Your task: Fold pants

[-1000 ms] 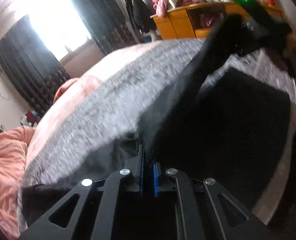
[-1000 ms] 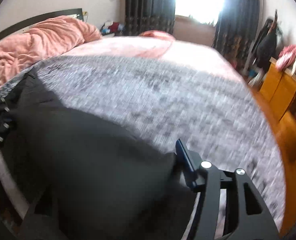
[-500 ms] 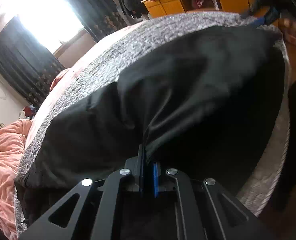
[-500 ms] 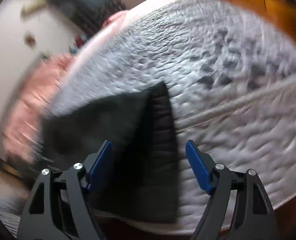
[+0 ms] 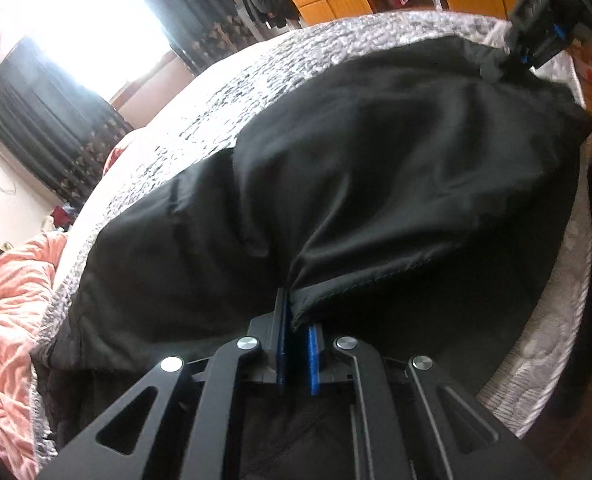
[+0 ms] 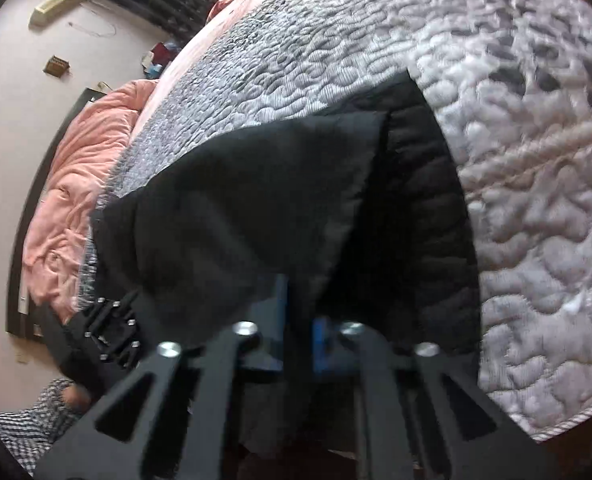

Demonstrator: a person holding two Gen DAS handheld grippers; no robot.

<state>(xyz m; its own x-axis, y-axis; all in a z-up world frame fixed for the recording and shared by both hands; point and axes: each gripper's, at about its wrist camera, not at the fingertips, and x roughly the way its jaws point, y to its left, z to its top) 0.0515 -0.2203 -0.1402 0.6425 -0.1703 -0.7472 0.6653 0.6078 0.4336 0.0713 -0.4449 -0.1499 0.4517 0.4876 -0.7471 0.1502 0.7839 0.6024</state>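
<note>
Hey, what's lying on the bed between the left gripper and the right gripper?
Only the black pants, spanning from the left gripper to the right gripper; the left wrist view shows it.

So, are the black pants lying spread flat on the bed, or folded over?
Folded over. In the left wrist view the black pants show an upper layer with a stitched hem lying over a lower layer on the grey quilt.

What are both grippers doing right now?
Left gripper: closed on the black pants.
Right gripper: closed on the pants' other edge.
</note>
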